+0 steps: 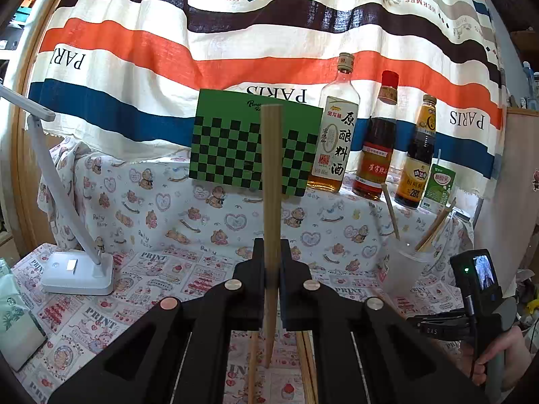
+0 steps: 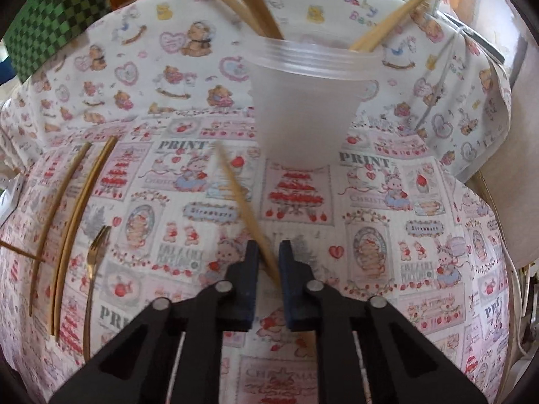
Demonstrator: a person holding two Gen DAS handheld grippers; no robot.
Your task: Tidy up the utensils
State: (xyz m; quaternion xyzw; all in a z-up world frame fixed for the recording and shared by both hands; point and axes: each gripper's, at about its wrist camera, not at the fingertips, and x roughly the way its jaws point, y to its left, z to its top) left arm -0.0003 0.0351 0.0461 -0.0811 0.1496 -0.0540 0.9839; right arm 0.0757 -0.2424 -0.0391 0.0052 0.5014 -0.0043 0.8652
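Centrally in the left wrist view, the left gripper [image 1: 272, 252] holds a pair of chopsticks [image 1: 271, 181] upright, its jaws pressed together on the shafts, whose upper ends stand before the green checkered board [image 1: 229, 144] and whose tips hang just above the printed tablecloth [image 1: 134, 289]. To the right stands the translucent plastic cup [image 1: 406, 266], already containing several chopsticks [image 1: 390, 212] that lean against its rim; behind it are three sauce bottles [image 1: 375, 155] and a small green carton [image 1: 438, 187]. A white desk lamp [image 1: 77, 269] rests at the left. In the right wrist view, the right gripper [image 2: 268, 262] points steeply down at the cloth just in front of the same cup [image 2: 303, 101]; a single chopstick [image 2: 242, 202] runs diagonally between its jaws, which are drawn close about it, though the blur leaves it unclear whether the pads actually pinch it. Further loose chopsticks [image 2: 72, 222] and a gold fork [image 2: 94, 269] lie on the cloth well to the left of this gripper.
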